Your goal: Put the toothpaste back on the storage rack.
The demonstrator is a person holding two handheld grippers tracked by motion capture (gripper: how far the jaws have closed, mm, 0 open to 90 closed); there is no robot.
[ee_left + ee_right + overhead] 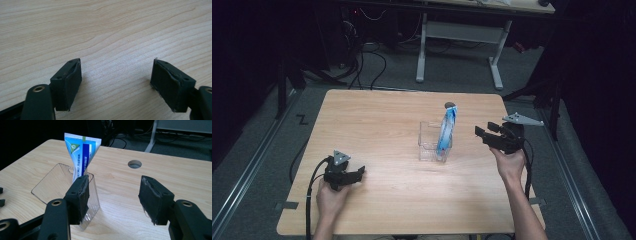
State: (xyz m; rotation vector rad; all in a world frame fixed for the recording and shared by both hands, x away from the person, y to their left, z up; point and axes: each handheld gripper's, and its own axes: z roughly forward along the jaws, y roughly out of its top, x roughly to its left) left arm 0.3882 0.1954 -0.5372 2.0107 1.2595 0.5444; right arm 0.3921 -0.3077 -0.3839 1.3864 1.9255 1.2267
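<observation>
My right gripper [113,197] hangs wide open and empty just beside the clear plastic holder [62,192], level with its rim. A blue-and-white toothpaste tube [81,161] stands upright in the holder, its crimped flat end on top, near the table [377,130] centre. The tube looks light, soft and a little slick; I would pinch it across the flat upper part, gently. The holder seems thin and could tip, though its base is hard to make out. My left gripper [116,83] rests open and empty on bare wood, well apart.
</observation>
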